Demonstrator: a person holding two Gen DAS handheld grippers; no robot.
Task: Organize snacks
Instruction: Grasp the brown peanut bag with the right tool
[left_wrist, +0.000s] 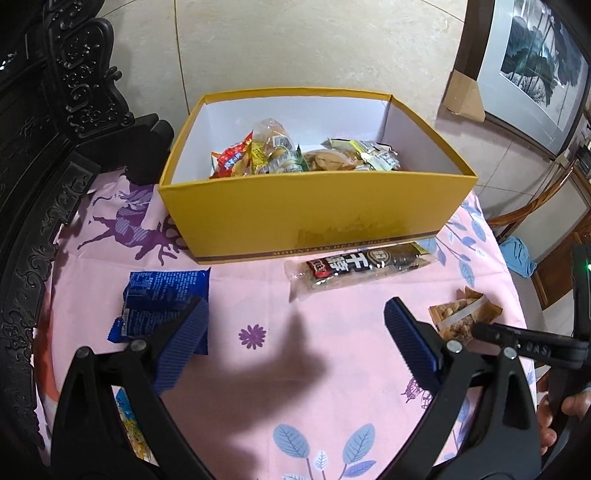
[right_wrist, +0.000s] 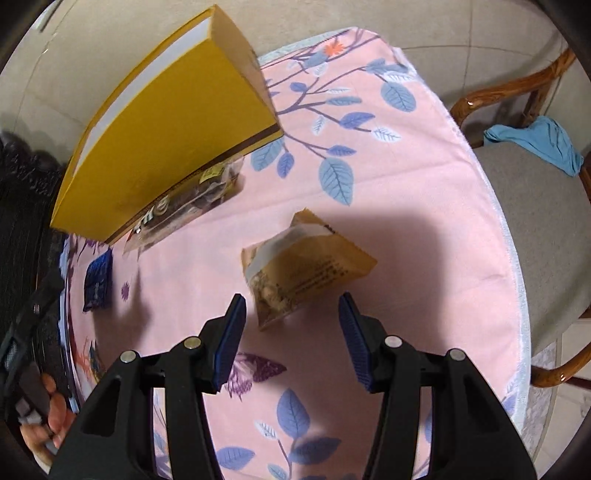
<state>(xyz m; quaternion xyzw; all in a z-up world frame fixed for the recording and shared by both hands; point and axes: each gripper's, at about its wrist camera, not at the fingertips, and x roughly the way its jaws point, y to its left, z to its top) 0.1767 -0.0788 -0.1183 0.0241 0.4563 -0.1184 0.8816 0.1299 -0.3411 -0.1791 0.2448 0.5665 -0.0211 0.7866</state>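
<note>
Left wrist: my left gripper (left_wrist: 295, 314) was spread wide and empty over the pink tablecloth (left_wrist: 258, 295). Blue packet (left_wrist: 162, 299) lay touching its left finger; long dark packet (left_wrist: 358, 267) sat ahead against the yellow box (left_wrist: 314, 218).

Right wrist: my right gripper (right_wrist: 291, 306) was wide open and empty; the brown nut packet (right_wrist: 303, 266) lay just ahead between the fingertips, not touching either.

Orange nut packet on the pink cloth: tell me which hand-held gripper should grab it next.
Right. The right hand-held gripper is open with the orange nut packet lying just ahead between its fingers. The left hand-held gripper is open too, but the packet lies off to its right, nearer the blue packet.
</note>
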